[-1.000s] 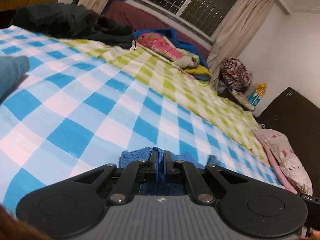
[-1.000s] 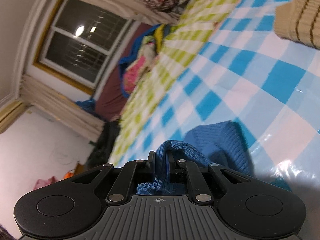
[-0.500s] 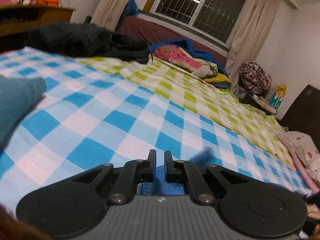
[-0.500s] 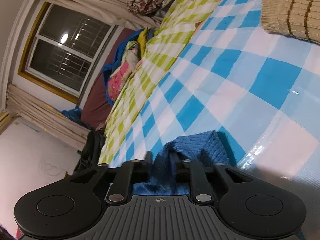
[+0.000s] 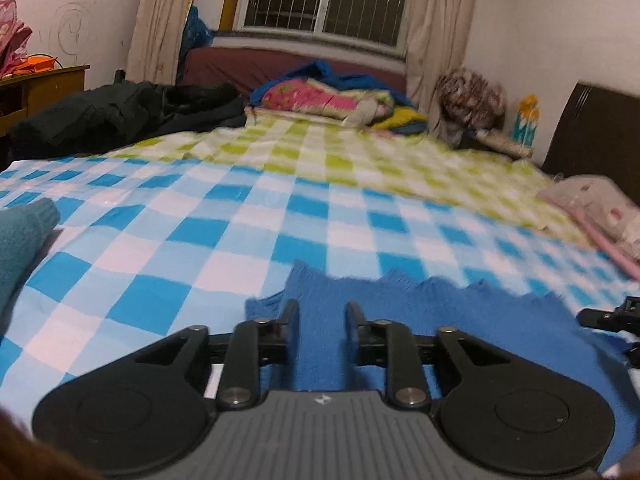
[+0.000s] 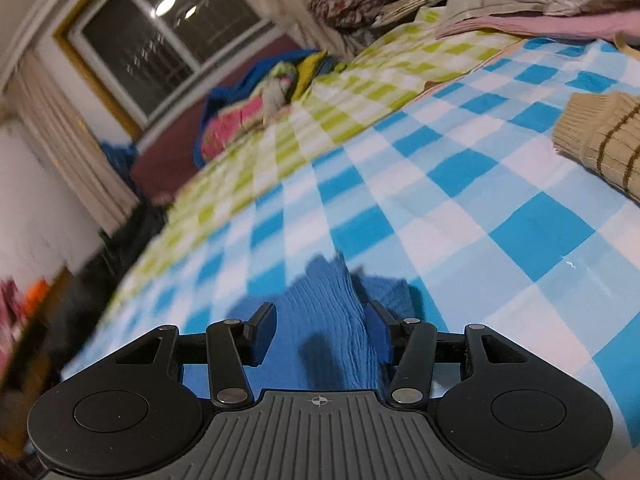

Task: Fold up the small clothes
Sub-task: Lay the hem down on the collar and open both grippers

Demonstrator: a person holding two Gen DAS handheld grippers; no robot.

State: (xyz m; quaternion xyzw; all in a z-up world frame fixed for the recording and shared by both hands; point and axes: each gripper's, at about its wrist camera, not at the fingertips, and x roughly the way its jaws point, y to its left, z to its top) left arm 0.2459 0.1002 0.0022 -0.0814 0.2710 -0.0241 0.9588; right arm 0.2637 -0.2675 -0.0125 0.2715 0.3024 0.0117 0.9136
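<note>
A blue knitted garment (image 5: 420,320) lies on the blue-and-white checked bed sheet (image 5: 224,240), spread under and ahead of my left gripper (image 5: 322,308). The left jaws stand open with the knit lying loose between them. In the right wrist view the same blue garment (image 6: 324,320) runs up between the fingers of my right gripper (image 6: 322,312), whose jaws are also open and apart from the cloth. The right gripper's fingertips (image 5: 600,318) show at the right edge of the left wrist view.
A teal knit (image 5: 20,240) lies at the left. A beige striped knit (image 6: 600,140) lies at the right. A green checked sheet (image 5: 340,156), dark clothes (image 5: 112,116) and a colourful pile (image 5: 328,96) lie farther back. Pink pillows (image 5: 592,204) sit right.
Both grippers have opened and let go of the blue garment, which now lies spread on the sheet. Both cameras have tilted toward level.
</note>
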